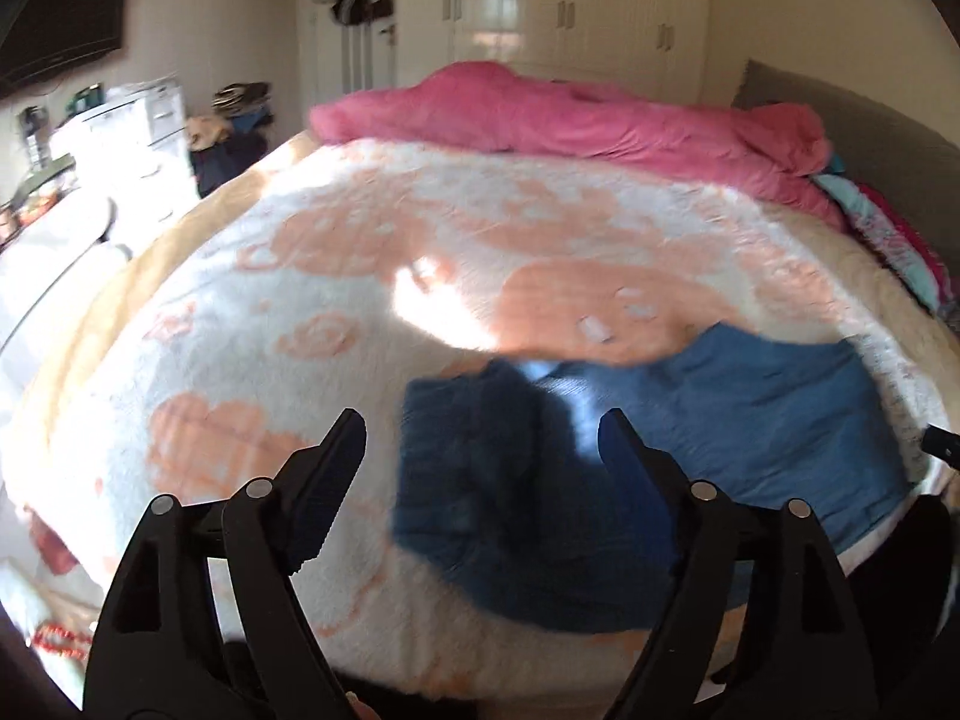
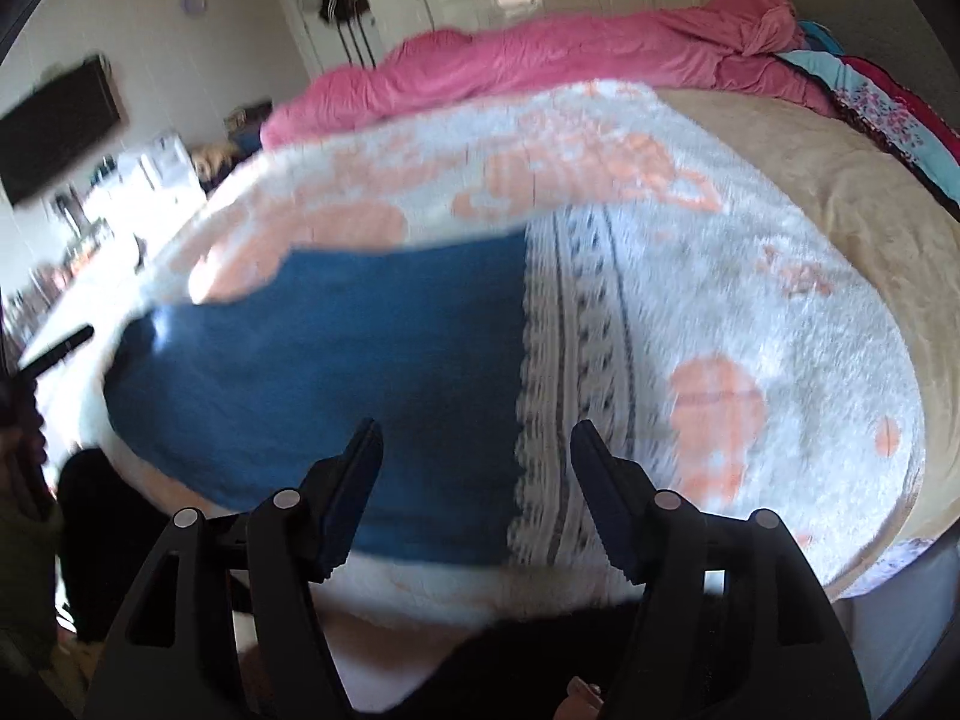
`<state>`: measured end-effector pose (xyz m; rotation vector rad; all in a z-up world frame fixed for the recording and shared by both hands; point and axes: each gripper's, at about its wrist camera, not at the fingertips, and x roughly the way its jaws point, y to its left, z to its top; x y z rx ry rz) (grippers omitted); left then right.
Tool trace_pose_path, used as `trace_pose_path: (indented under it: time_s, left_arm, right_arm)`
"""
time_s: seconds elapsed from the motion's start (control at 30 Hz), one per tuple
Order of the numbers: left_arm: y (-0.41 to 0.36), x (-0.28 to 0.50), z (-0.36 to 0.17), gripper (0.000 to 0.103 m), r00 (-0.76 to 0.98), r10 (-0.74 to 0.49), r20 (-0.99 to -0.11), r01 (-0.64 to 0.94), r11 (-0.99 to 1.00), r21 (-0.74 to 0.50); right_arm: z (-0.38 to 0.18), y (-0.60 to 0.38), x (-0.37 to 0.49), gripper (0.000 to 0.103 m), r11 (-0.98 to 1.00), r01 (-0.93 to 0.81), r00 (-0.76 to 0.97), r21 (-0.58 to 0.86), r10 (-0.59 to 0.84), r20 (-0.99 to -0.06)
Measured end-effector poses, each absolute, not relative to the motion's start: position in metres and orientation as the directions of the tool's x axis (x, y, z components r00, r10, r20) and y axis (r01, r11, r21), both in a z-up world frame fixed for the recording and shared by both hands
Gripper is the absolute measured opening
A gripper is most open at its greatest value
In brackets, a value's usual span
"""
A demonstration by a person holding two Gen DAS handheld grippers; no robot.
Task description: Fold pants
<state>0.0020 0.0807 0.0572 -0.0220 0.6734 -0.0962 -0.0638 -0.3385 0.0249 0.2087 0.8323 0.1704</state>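
The blue pants (image 1: pixel 690 450) lie folded on the white and orange blanket (image 1: pixel 336 312) near the bed's front edge. They also show in the right wrist view (image 2: pixel 336 372), ending in a white lace trim (image 2: pixel 558 390). My left gripper (image 1: pixel 483 429) is open and empty above the pants' left end. My right gripper (image 2: pixel 477 441) is open and empty above the pants' trim end. The left gripper's tip (image 2: pixel 57 351) shows at the left of the right wrist view. Both views are blurred.
A pink duvet (image 1: pixel 540 108) lies bunched along the far side of the bed. Colourful bedding (image 1: pixel 888 228) is piled at the right by a grey headboard (image 1: pixel 870 138). A cluttered dresser (image 1: pixel 90 138) and wardrobes (image 1: pixel 570 6) stand beyond.
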Motion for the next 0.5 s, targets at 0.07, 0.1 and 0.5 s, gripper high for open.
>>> trace_pose_path:
  time_s: [0.07,0.1,0.5]
  left_arm:
    - [0.064,0.019,0.060,0.074,0.753,-0.192,-0.629,0.150,0.981,-0.121]
    - [0.055,0.028,0.061,0.074,0.736,-0.247,-0.630,0.185,0.969,-0.163]
    - [-0.079,0.146,0.015,0.075,0.508,-0.433,-0.744,0.406,0.883,-0.237]
  right_arm:
    - [0.034,-0.352,-0.052,0.064,0.963,-0.035,0.683,0.266,0.217,-0.697]
    - [0.037,-0.358,-0.044,0.064,0.963,-0.019,0.691,0.269,0.207,-0.693]
    - [0.002,-0.416,0.076,0.054,0.941,0.072,0.605,0.330,0.222,-0.765]
